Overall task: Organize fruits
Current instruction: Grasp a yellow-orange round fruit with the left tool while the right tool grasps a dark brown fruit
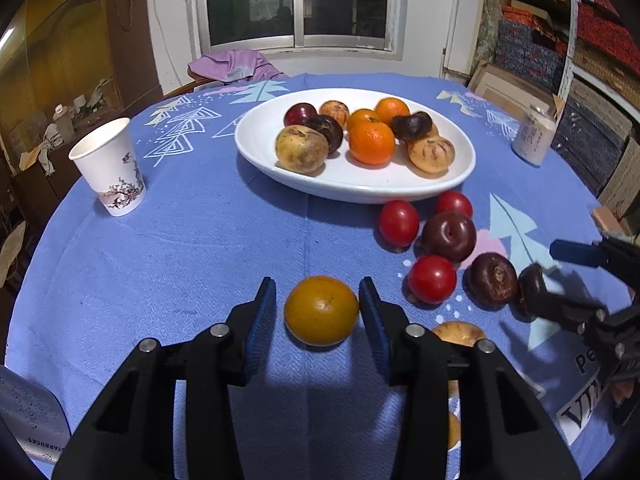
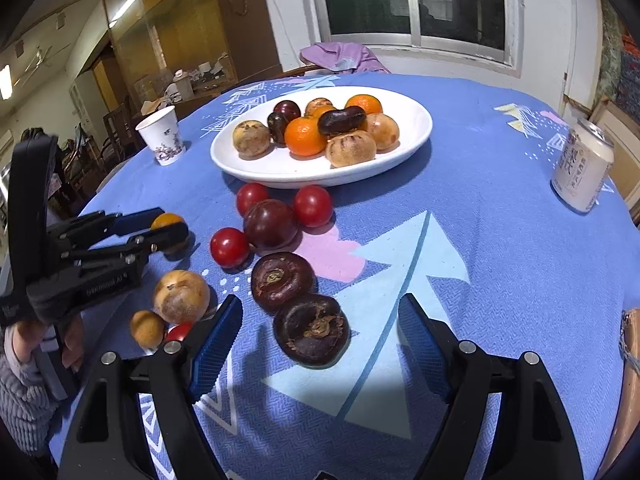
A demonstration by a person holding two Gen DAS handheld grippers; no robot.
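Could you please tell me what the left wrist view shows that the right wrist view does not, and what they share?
Only the left wrist view shows the grey Starbucks-printed item at its lower left edge. Only the right wrist view shows the small round tan fruit and a person's hand. Both share the white oval plate, white paper cup and round orange tangerine.

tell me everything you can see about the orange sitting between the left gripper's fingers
The orange is round and dull yellow-orange, with a small stem scar facing up. It rests on the blue tablecloth, apart from the white plate. The left gripper brackets it: the right pad looks to touch it, with a sliver of gap at the left.
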